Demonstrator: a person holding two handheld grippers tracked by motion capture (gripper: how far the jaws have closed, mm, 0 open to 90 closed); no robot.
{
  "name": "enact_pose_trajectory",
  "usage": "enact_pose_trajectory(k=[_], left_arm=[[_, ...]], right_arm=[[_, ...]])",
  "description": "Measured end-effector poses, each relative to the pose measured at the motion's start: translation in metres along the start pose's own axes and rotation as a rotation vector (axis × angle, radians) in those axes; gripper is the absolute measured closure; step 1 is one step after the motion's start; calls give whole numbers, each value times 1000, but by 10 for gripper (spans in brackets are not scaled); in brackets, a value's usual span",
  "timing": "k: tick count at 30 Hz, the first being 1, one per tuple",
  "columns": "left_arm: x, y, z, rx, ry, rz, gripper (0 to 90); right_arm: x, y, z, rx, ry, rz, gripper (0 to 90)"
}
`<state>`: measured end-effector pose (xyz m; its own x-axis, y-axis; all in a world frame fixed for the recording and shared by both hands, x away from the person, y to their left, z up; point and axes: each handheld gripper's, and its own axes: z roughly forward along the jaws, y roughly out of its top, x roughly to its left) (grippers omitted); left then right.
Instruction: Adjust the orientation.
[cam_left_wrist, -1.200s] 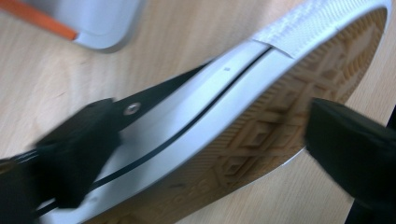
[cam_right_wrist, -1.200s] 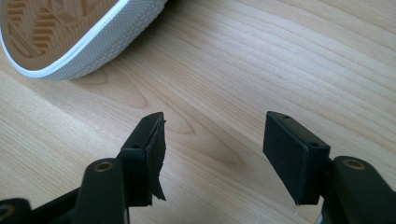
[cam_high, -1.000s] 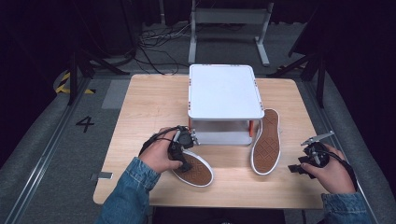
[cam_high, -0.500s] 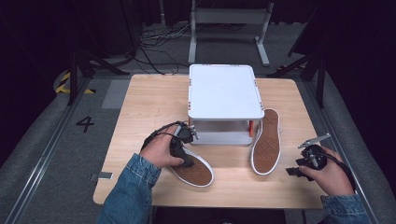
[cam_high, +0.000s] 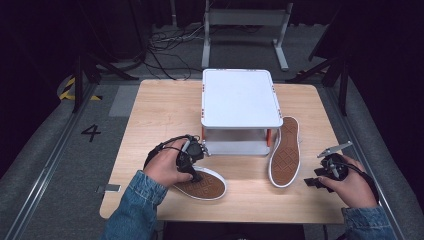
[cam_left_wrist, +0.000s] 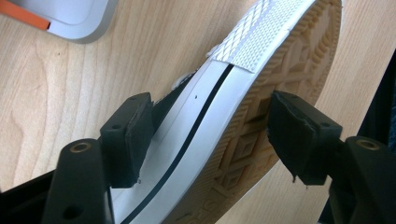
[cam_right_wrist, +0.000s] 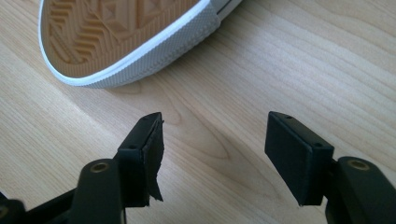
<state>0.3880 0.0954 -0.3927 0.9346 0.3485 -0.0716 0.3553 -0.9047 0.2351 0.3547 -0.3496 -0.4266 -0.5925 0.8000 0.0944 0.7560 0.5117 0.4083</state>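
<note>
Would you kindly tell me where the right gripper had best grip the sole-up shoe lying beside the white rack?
Probably across the white rubber sidewall at the near end of the brown-soled canvas shoe, coming from the person's side. It lies sole up, its rounded end towards the open right gripper, and there it looks narrow enough to fit between the jaws.

Matt wooden table (cam_high: 165, 107), ridged rubber shoe sole (cam_left_wrist: 280, 84)
</note>
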Motion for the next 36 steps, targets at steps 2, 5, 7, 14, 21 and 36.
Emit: enact_pose_trajectory(k=[2, 5, 7, 14, 21, 36], left_arm=[[0, -1, -1, -8, 9, 5, 352], [2, 0, -9, -25, 96, 10, 439], [10, -1, -14, -58, 183, -30, 479], [21, 0, -12, -115, 269, -113, 510], [15, -15, -25, -210, 52, -218, 320], [-9, -32, -4, 49, -232, -244, 791]], right_arm=[[0, 2, 0, -1, 1, -5, 386], [-1, 2, 1, -5, 0, -6, 385], [-1, 2, 1, -6, 1, -5, 385], [-2, -1, 4, 1, -1, 14, 380], [-1, 0, 3, -8, -6, 3, 361], [6, 19, 10, -9, 7, -48, 360]])
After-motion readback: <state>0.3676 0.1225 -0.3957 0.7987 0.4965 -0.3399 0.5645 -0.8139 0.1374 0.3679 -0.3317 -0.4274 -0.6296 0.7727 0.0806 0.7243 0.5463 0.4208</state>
